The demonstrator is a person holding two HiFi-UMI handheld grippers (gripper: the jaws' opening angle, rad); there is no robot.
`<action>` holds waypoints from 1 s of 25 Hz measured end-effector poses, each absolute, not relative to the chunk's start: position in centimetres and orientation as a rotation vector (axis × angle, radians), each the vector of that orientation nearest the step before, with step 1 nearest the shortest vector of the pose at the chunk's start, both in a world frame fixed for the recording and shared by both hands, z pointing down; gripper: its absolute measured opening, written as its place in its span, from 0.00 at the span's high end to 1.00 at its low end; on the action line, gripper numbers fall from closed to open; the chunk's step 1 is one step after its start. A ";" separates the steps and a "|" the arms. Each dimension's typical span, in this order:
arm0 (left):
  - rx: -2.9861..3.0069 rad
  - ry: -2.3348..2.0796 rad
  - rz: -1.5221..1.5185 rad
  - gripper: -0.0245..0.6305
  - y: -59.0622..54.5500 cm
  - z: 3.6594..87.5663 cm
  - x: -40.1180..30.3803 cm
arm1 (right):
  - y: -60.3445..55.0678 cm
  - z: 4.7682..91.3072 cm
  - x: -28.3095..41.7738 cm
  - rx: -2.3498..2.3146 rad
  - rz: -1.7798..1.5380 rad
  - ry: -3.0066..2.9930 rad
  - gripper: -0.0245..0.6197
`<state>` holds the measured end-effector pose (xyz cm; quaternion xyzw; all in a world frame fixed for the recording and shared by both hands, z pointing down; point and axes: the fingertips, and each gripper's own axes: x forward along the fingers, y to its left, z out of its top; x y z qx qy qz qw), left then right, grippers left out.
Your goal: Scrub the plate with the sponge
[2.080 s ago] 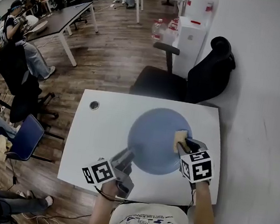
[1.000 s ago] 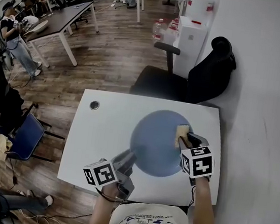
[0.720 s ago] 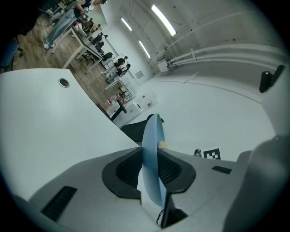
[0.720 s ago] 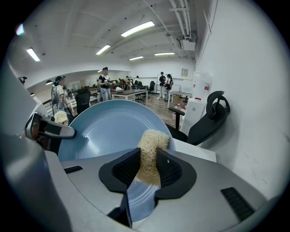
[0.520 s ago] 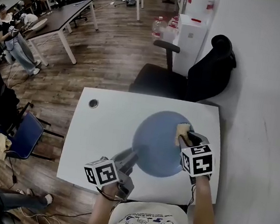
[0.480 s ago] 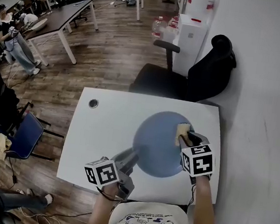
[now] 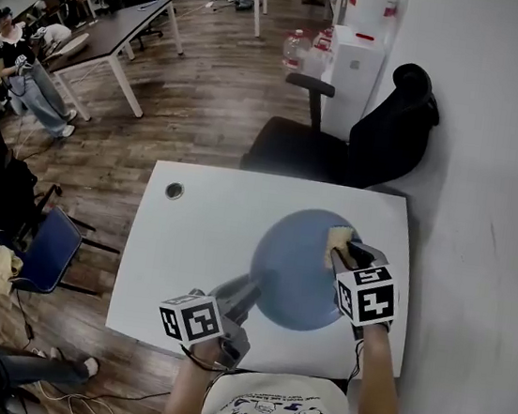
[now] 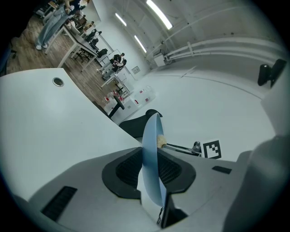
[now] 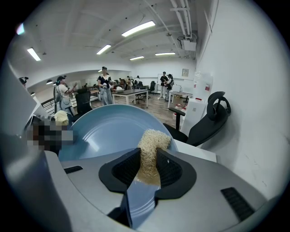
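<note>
Table (image 7: pixel 199 231): left claw (image 7: pixel 246 294) clamps plate (image 7: pixel 291 267) rim; right claw (image 7: pixel 343 253) pinches sponge (image 7: pixel 336 239) atop.

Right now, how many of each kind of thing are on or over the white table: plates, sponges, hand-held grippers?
Blue plate: 1
Sponge: 1
Hand-held grippers: 2 (left hand-held gripper, right hand-held gripper)
Total: 4

A white table (image 7: pixel 195 245) with rounded corners stands on a wood floor (image 7: pixel 195 117). 1 small round grommet (image 7: pixel 175 191) sits near its far left corner. 1 blue plate (image 7: pixel 288 276) fills the right half, seemingly resting on the tabletop.
</note>
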<state>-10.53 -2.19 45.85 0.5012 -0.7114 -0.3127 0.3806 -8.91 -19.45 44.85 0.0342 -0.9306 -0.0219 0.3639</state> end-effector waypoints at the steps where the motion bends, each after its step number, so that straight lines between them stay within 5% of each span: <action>1: 1.282 -1.815 -0.795 0.85 -2.2 45.9 -10.4 | -19.4 44.8 -8.9 0.087 -0.056 -2.396 0.79; 25: 1.296 -1.769 -0.739 0.84 -3.8 46.5 -8.4 | -16.7 44.6 -9.8 0.026 -0.084 -2.430 0.79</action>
